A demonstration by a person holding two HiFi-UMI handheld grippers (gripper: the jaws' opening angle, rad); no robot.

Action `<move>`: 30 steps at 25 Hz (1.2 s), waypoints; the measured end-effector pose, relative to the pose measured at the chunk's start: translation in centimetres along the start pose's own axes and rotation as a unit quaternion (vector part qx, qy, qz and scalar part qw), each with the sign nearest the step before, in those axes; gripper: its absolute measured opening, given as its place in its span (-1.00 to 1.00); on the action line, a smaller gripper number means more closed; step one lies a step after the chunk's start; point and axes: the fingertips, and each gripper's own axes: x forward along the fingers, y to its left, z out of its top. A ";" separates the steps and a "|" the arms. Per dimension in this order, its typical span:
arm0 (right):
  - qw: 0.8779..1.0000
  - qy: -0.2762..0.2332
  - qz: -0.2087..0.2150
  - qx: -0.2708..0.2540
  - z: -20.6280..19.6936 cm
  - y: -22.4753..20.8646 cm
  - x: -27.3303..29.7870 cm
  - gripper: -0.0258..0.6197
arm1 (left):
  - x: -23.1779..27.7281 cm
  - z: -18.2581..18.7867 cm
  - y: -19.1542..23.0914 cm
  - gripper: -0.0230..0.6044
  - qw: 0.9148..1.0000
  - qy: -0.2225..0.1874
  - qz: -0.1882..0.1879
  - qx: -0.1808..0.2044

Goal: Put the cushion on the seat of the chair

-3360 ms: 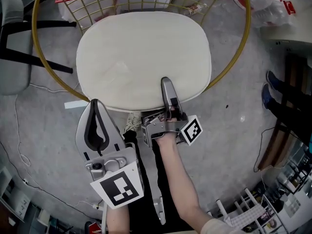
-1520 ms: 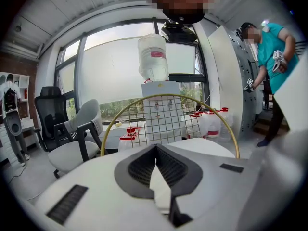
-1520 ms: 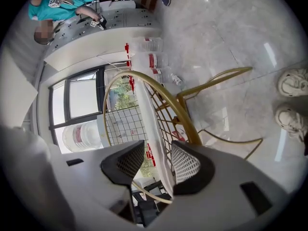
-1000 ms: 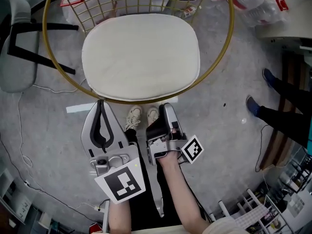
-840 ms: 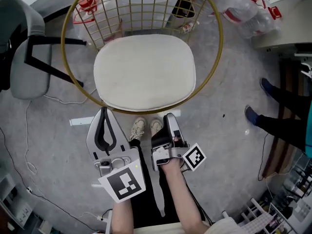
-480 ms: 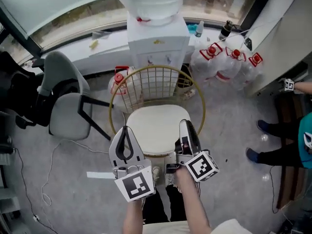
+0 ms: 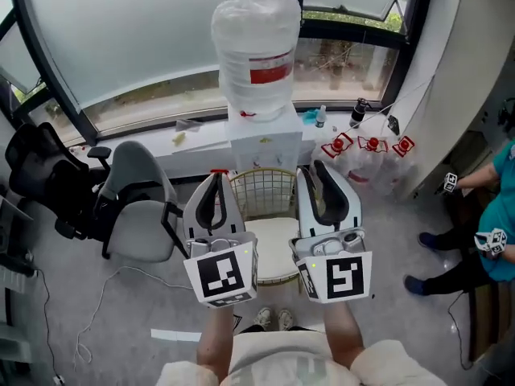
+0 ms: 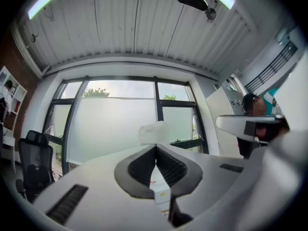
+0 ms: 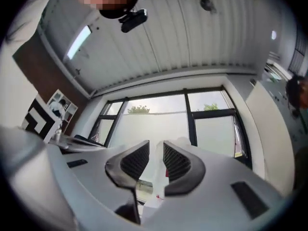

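**Left gripper** (image 8: 155, 147): the jaws are closed tip to tip, and nothing is caught between them. In the head view the left gripper (image 7: 216, 185) is seen just left of centre, pointing up the frame.

**Right gripper** (image 9: 155, 146): the jaws are set a narrow gap apart and have just been closing. Nothing is held between them; only background shows through the gap. In the head view the right gripper (image 7: 320, 179) is seen just right of centre, beside the left one.

**Cushion** (image 7: 275, 244): white, seen at the centre of the head view in the strip between the two grippers. It is laid flat on the seat of the chair (image 7: 261, 193), whose gold wire back shows above it. Neither gripper is in contact with it.

**Surroundings, head view:**
- Upper centre, behind the chair: a water dispenser (image 7: 265, 147) is topped by a wrapped bottle (image 7: 256, 51) and set against a window (image 7: 121, 55).
- Left: a grey chair (image 7: 137, 211), with a black office chair (image 7: 40, 175) further left.
- Right of centre: clear jugs (image 7: 366, 159) with red handles are noted on the floor.
- Right edge: a person (image 7: 491, 248) in a teal top is partly seen.
- Bottom centre: a pair of shoes (image 7: 272, 318).
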 end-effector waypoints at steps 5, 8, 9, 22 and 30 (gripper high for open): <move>0.999 0.014 0.004 -0.040 2.2 1.6 -1.2 -0.86 | -1.4 4.0 -3.0 -0.88 0.997 -0.045 -0.054 -0.013; 0.999 0.042 0.006 -0.026 0.9 2.2 -1.5 -0.87 | -2.2 3.8 -3.6 -0.88 0.997 -0.042 -0.063 -0.029; 0.998 0.052 0.004 -0.021 0.2 2.2 -1.7 -0.87 | -2.4 3.5 -3.7 -0.88 0.997 -0.039 -0.065 -0.032; 0.993 0.112 0.000 0.024 -3.9 2.7 -2.2 -0.87 | -2.3 2.7 -2.6 -0.88 0.997 -0.030 -0.060 -0.027; 0.993 0.115 -0.008 0.007 -3.6 2.7 -2.5 -0.87 | -2.4 2.4 -3.0 -0.88 0.998 -0.024 -0.059 -0.013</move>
